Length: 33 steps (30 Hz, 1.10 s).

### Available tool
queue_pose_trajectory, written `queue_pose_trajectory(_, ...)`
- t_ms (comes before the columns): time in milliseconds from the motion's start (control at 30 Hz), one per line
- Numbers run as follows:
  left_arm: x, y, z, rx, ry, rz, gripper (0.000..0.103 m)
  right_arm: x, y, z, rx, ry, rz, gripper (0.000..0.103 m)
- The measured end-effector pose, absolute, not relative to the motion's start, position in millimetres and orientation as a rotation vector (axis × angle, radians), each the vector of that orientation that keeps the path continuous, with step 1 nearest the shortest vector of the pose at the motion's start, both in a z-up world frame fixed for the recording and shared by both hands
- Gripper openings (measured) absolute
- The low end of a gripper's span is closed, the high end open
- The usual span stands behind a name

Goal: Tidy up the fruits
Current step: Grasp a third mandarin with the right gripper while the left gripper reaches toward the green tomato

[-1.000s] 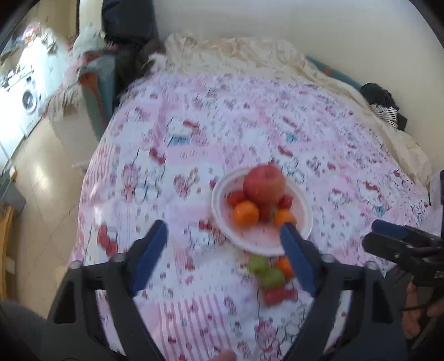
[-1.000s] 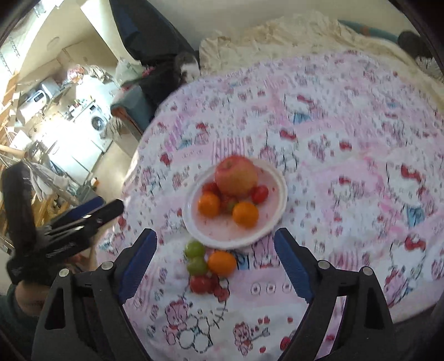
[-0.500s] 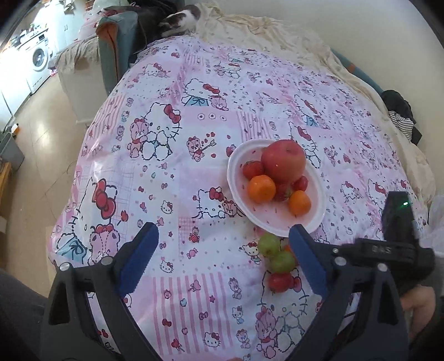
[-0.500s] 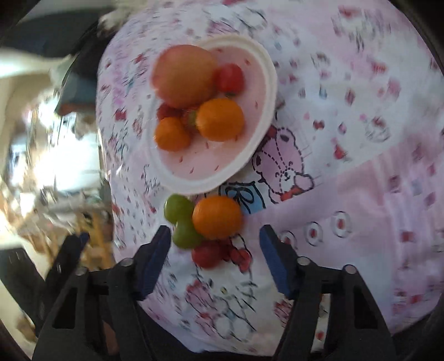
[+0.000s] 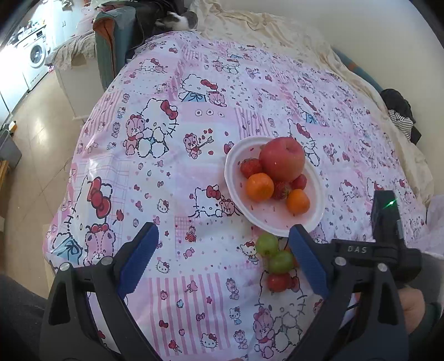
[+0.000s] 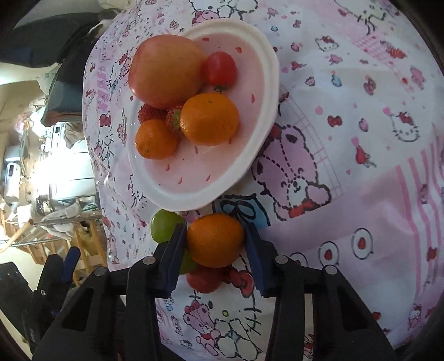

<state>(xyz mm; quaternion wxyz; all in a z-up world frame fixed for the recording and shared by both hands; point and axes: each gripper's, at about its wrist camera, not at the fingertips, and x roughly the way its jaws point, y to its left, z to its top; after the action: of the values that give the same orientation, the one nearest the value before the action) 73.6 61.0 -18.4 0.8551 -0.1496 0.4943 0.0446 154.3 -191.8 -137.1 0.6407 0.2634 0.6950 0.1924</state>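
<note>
A white plate (image 5: 231, 177) (image 6: 266, 91) on the pink patterned bedspread holds a red apple (image 5: 281, 162) (image 6: 166, 70), two oranges (image 5: 259, 186) (image 6: 209, 119), strawberries and a small tomato (image 6: 221, 69). Beside the plate lie two green grapes (image 5: 266, 243) (image 6: 165, 225), a red tomato (image 5: 277, 281) (image 6: 205, 277) and an orange (image 6: 215, 240). My right gripper (image 6: 213, 236) has its jaws closed against the sides of that orange. My left gripper (image 5: 222, 241) is open and empty above the bedspread, left of the loose fruit.
The bed (image 5: 194, 116) drops off at the left to a tiled floor (image 5: 36, 144). A cat (image 5: 177, 20) and a cream blanket (image 5: 263, 30) lie at the far end. Dark clothes (image 5: 399, 108) lie at the right by the wall.
My right gripper has dropped down to the loose fruit and closed its jaws around the orange. My left gripper has moved a little closer over the bed and stays open.
</note>
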Motion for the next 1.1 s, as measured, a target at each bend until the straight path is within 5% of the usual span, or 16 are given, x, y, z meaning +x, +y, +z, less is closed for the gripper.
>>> queue_pose_trajectory(400, 96, 50, -59, -0.325, 1.247, 0.065, 0.091, 161, -219, -63, 0.267, 1.444, 0.525, 0.044)
queue_pose_trajectory(667, 135, 26, -84, -0.417, 1.396, 0.049, 0.064, 166, -237, -63, 0.422, 1.388, 0.549, 0.044)
queue_pose_trajectory(1033, 152, -7, -117, -0.426, 1.496, 0.084, 0.057, 167, -244, -54, 0.498, 1.354, 0.570, 0.044)
queue_pose_trajectory(1100, 152, -9, -116, -0.440, 1.500, 0.091, 0.047, 167, -243, -53, 0.503, 1.353, 0.579, 0.044)
